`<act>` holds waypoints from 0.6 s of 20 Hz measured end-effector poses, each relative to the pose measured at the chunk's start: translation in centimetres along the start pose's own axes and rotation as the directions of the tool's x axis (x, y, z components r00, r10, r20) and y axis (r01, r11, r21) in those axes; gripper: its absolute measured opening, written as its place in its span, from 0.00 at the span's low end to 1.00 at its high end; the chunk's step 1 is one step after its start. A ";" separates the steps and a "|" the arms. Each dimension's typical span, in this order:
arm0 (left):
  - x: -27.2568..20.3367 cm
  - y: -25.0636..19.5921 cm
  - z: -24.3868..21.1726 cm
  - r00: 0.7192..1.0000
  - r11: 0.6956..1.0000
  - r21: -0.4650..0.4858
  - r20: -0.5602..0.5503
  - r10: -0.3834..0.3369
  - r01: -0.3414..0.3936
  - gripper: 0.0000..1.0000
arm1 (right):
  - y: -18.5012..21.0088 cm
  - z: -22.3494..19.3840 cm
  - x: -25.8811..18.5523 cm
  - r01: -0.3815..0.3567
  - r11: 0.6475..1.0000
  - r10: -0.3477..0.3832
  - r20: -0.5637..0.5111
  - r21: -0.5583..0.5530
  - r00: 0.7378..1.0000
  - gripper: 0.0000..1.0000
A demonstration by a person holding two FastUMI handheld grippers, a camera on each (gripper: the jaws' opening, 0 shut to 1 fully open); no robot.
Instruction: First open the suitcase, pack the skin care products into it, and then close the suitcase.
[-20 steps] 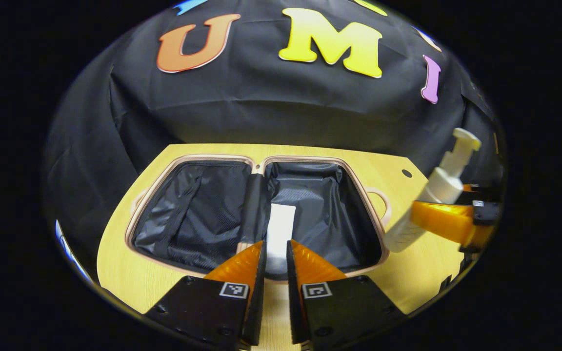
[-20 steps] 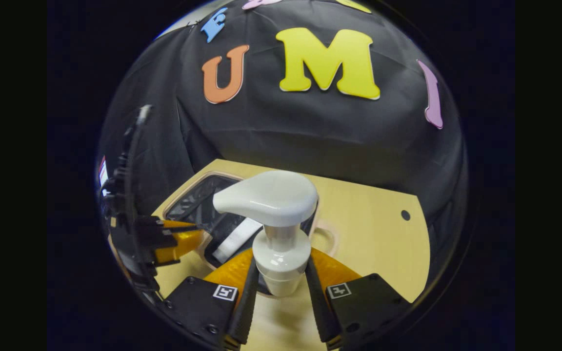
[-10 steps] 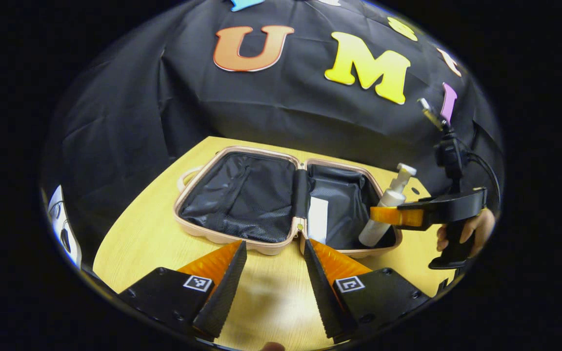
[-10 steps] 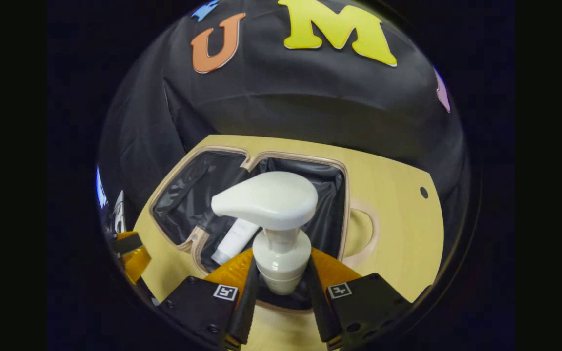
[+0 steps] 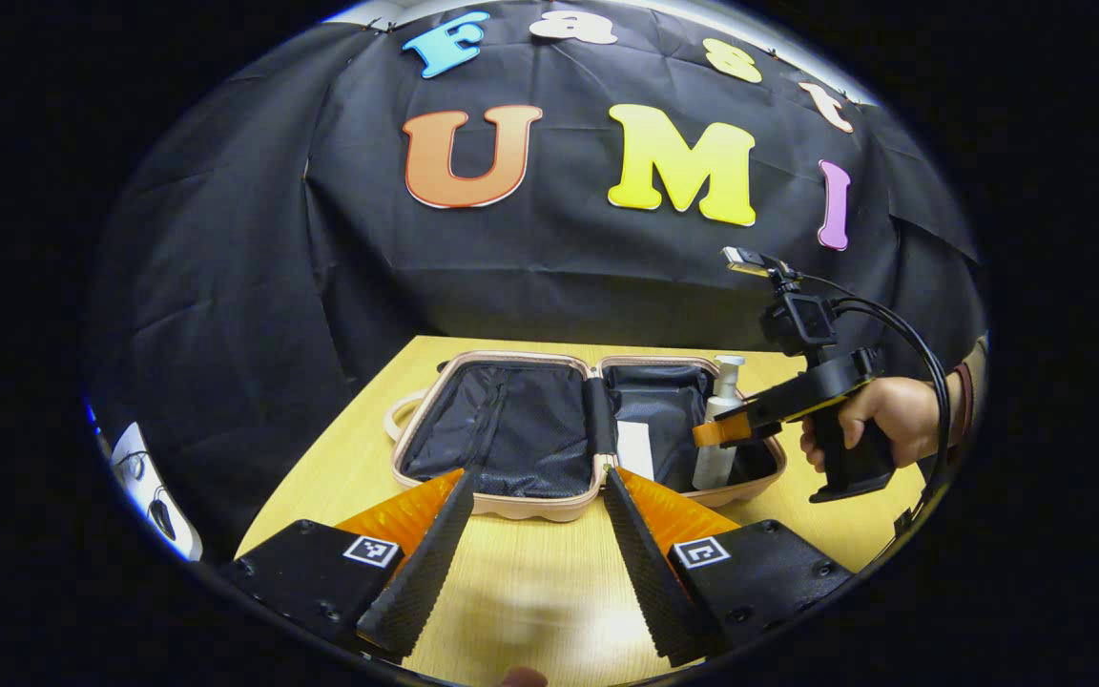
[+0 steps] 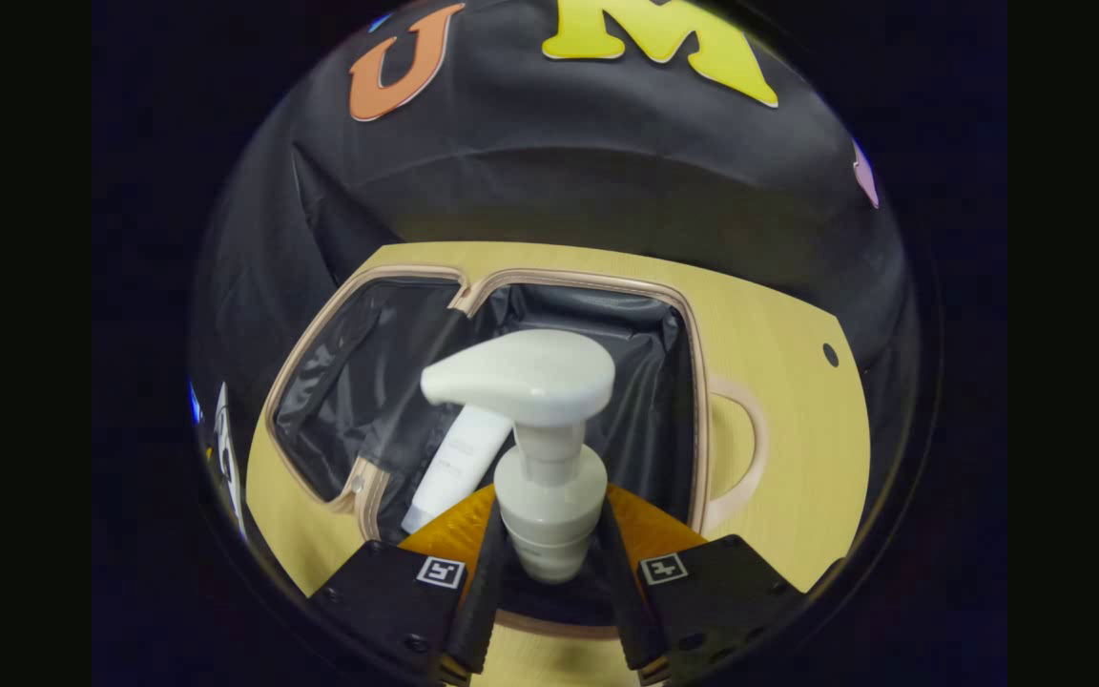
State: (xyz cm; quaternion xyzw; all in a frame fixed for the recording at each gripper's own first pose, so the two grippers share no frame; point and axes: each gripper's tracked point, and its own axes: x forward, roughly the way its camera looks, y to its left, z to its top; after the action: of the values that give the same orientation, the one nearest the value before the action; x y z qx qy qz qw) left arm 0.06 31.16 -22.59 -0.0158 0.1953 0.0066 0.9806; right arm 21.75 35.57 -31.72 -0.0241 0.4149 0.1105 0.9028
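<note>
A small pink-trimmed suitcase [image 5: 511, 496] lies fully open and flat on a pale wooden table [image 5: 340, 487], its two black-lined halves joined by a central hinge. Everything below is placed relative to that suitcase.

Nearest the viewer, on the table in front of the suitcase's front edge, the left gripper [image 5: 535, 534] hovers with its fingers spread wide and grasping nothing — free, it seems, to help once packing is done. The suitcase's left half holds only its lining.

In the right half, just beside the hinge, a white tube [image 5: 635, 450] of skin care product lies flat on the lining. Further right in the same half stands a white pump bottle [image 5: 716, 434], upright, its base down inside the shell. The right gripper [image 5: 714, 434], held by a person's hand [image 5: 869, 415] beyond the suitcase's right end, reaches in sideways. In the right gripper view its fingers are clenched on the pump bottle [image 6: 545, 496] just below the pump head, probably to keep it steady while it is lowered in.

Judging by this, packing is underway; closing is not yet begun.
</note>
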 end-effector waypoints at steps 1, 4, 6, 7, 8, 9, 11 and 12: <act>-0.2 -0.1 0.2 1.000 1.000 -0.007 0.008 -0.001 0.001 0.89 | -0.1 0.5 0.7 0.014 1.000 -0.014 -0.005 0.023 1.000 0.49; -0.9 -0.7 0.7 0.999 0.999 -0.040 0.028 -0.019 0.020 0.89 | -0.4 1.0 2.7 0.055 0.993 -0.050 -0.050 0.106 0.997 0.49; -1.6 -0.6 1.1 0.999 0.999 -0.035 0.043 -0.017 0.019 0.89 | -1.4 0.5 3.7 0.095 0.985 -0.084 -0.083 0.141 0.993 0.49; -1.6 -0.4 1.1 0.999 0.999 -0.029 0.047 -0.018 0.019 0.89 | -1.9 0.1 4.2 0.121 0.981 -0.107 -0.104 0.148 0.989 0.49; -1.6 -0.1 1.2 0.999 1.000 -0.025 0.052 -0.010 0.011 0.89 | -2.3 -0.4 4.3 0.140 0.978 -0.122 -0.119 0.154 0.985 0.49; -1.5 0.1 1.2 0.999 1.000 -0.028 0.047 0.000 0.001 0.89 | -2.4 -1.0 4.7 0.146 0.976 -0.125 -0.135 0.161 0.983 0.49; -1.3 0.3 1.4 0.999 0.998 -0.065 0.043 0.013 -0.010 0.89 | -2.4 -1.8 4.9 0.141 0.976 -0.115 -0.156 0.166 0.981 0.49; -1.2 0.3 1.5 0.999 0.996 -0.090 0.045 0.012 -0.008 0.89 | -2.4 -2.1 5.0 0.140 0.976 -0.112 -0.165 0.167 0.980 0.49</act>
State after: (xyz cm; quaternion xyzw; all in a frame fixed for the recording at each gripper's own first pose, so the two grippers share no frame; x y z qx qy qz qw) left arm -0.52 31.51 -20.72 -0.0586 0.1726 0.0204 0.9830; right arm 23.88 33.83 -36.97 0.0219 0.4896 0.0132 0.8716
